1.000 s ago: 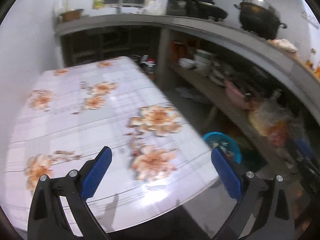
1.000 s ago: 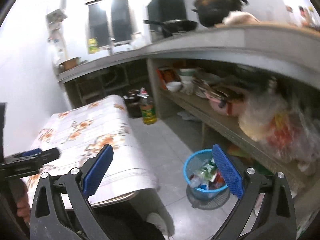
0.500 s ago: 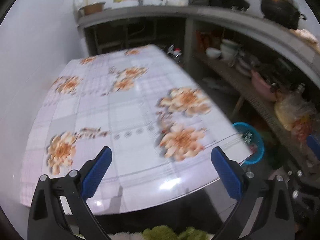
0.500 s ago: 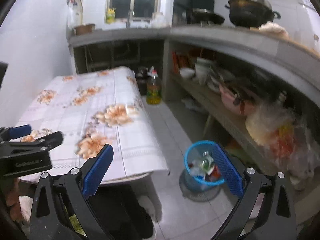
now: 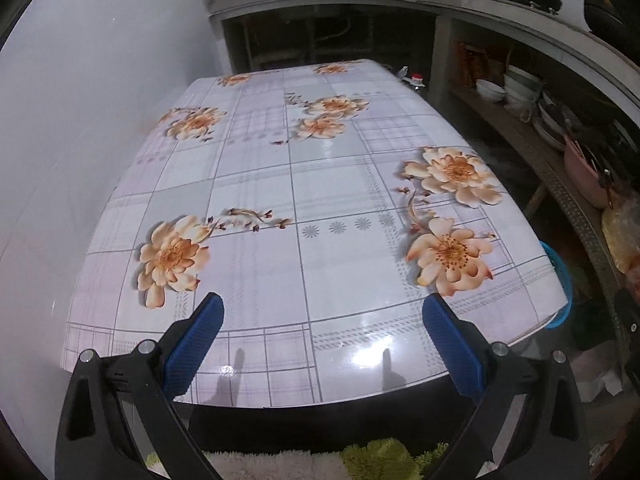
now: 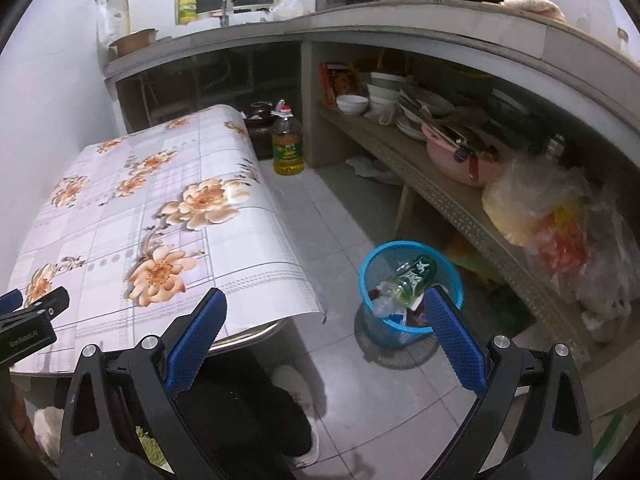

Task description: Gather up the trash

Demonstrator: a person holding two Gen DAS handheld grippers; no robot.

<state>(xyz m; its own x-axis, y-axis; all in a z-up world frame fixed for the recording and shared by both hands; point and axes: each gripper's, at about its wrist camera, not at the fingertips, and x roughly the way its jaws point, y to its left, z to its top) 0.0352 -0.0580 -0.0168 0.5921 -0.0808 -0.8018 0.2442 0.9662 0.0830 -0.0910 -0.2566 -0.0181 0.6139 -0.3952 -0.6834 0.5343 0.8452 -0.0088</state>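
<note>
A floral-clothed table (image 5: 304, 208) with nothing on it now fills the left view, having swung to centre within 1 second. The left gripper (image 5: 322, 338) hangs above its near edge, jaws apart and empty. The right gripper (image 6: 326, 334), also spread and empty, faces the blue bin (image 6: 408, 292) on the floor, trash (image 6: 404, 286) inside. Collection looks nearly finished.

The table (image 5: 532, 312) hides most of the blue bin (image 5: 562, 280); its contents stay unseen.
</note>
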